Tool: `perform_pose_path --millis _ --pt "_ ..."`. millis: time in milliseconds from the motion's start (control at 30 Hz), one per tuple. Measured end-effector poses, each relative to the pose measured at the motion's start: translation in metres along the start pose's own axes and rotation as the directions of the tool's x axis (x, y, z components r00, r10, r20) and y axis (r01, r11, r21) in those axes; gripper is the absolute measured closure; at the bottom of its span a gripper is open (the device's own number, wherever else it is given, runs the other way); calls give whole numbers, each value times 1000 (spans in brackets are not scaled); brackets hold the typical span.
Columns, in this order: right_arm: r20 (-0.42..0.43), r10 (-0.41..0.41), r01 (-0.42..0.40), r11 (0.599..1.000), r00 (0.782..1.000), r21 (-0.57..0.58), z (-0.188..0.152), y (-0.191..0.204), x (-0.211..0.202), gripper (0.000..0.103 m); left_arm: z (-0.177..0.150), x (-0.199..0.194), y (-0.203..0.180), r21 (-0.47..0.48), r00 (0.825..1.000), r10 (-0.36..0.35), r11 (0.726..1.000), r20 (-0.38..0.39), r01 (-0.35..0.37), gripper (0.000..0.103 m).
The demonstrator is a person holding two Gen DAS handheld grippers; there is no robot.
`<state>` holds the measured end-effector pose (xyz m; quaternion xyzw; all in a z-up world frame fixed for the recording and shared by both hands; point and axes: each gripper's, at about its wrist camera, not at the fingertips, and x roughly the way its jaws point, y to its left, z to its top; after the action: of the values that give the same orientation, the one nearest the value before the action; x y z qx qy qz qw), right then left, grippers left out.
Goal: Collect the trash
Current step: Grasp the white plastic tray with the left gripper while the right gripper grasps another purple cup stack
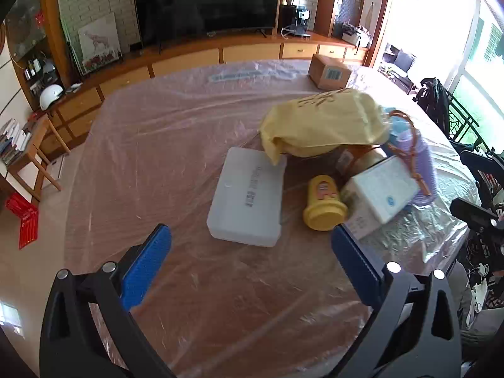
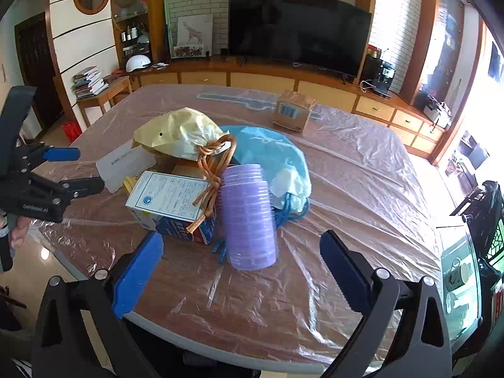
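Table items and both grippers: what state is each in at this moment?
left gripper: open, nothing between its fingers
right gripper: open, nothing held
yellow bag: tied shut with brown cord, lying on the pile
blue bag: drawstring closed, lying flat
purple cup stack: nested, tipped over on its side
white lidded box: closed, flat on the table
yellow jar: capped, lying on its side
printed carton: closed, tilted
cardboard box: closed, upright

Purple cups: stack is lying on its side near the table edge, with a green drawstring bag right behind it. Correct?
Not quite. The bag behind the purple cups is light blue, not green; the right wrist view shows it clearly. The rest holds: the stack lies on its side near the table edge.
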<state>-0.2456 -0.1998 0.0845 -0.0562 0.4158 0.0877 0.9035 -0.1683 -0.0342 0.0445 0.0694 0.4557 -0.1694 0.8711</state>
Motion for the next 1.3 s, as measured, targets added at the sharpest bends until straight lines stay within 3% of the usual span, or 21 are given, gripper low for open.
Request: perform_pose_path --millis 100,233,467,700,867,1133,1300 --pt "-14 2 -3 1000 1000 -12 2 1 10 8 1 12 10 6 1000 -5 1000 -26 5 2" --pt "-42 15 -15 1000 999 4 2 -5 21 19 5 25 15 29 999 -15 999 -45 16 5" --pt "-77 45 -45 999 996 11 7 -11 41 28 11 42 15 60 997 -40 997 -69 45 22" --pt "-87 71 -71 997 994 -1 8 -10 52 28 17 42 6 84 998 -31 996 -54 35 40" --pt "-95 88 -87 996 992 10 9 -16 58 28 17 42 -2 119 999 -2 993 -39 7 44" --pt "-77 104 -104 995 992 -3 12 -18 55 53 17 40 -2 111 999 7 994 -33 -3 48" --pt "-64 148 -147 989 987 21 11 -23 49 56 14 36 -2 106 999 18 994 -29 -15 48"
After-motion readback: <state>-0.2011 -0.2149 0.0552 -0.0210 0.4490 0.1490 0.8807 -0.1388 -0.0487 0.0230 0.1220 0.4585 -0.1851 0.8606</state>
